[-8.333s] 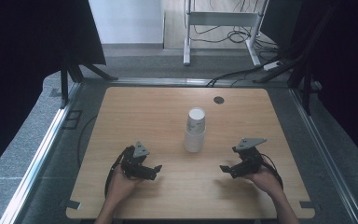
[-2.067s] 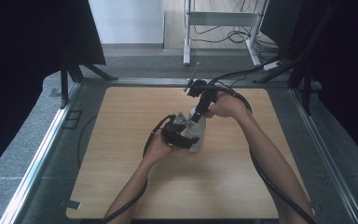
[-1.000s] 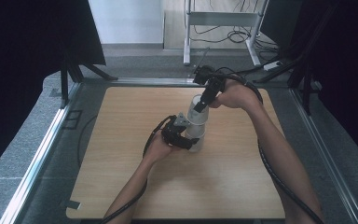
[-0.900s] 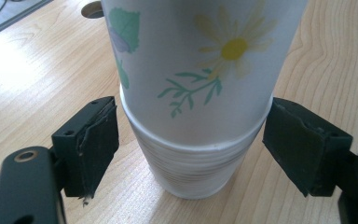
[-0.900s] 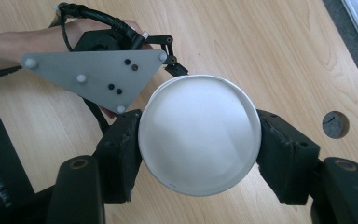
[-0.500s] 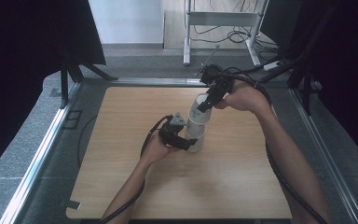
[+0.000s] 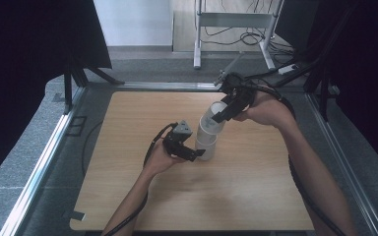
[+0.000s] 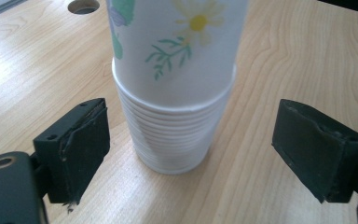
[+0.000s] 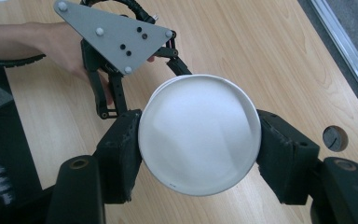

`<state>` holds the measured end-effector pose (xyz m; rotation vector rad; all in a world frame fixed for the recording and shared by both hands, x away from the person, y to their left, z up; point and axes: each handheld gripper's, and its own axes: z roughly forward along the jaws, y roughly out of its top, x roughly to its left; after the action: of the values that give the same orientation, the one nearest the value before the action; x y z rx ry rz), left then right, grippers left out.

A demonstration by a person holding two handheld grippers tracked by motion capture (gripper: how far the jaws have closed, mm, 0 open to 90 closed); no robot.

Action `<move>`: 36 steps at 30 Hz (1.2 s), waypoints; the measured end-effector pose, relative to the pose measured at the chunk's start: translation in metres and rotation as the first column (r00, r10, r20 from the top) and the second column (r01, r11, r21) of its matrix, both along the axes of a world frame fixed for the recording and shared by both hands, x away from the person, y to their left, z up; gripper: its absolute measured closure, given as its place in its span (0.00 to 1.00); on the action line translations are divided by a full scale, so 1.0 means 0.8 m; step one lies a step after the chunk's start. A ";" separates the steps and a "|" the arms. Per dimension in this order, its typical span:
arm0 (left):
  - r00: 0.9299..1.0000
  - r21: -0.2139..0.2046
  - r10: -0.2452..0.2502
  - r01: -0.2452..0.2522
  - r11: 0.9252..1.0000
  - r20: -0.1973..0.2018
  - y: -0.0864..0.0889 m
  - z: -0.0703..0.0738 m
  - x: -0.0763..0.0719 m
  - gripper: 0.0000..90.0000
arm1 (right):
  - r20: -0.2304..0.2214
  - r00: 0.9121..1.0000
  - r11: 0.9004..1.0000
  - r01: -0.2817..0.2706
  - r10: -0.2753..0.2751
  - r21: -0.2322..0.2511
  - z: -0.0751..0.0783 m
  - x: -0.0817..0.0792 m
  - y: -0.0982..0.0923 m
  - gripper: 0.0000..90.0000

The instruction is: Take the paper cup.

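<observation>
A stack of white paper cups [image 7: 206, 145] stands on the wooden table [image 7: 128, 196]. The left gripper [image 7: 195, 154] sits at the stack's base, jaws just opened, pads off it. The right gripper [image 7: 222, 114] clamps the top cup [image 7: 211, 119], tilted above the stack.

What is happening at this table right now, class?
A person is working on a stack of paper cups with a tool in each hand. The right tool is shut on the top cup, upside down, and has it tilted and partly drawn off the stack. The left tool sits at the base of the stack with its jaws on either side of it; they have just been opening and stand clear of the cups. The stack rests on the wooden table.
</observation>
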<state>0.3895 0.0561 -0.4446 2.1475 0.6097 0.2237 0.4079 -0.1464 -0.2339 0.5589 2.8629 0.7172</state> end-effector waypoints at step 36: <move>0.993 0.002 -0.112 0.112 0.994 0.028 0.032 0.017 -0.075 0.11 | 0.052 0.996 0.983 -0.084 0.076 0.166 -0.051 -0.076 -0.068 0.40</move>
<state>0.3292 0.0815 -0.4312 2.1673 0.4718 0.1921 0.3470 -0.2006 -0.2745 0.4439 2.8137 0.9789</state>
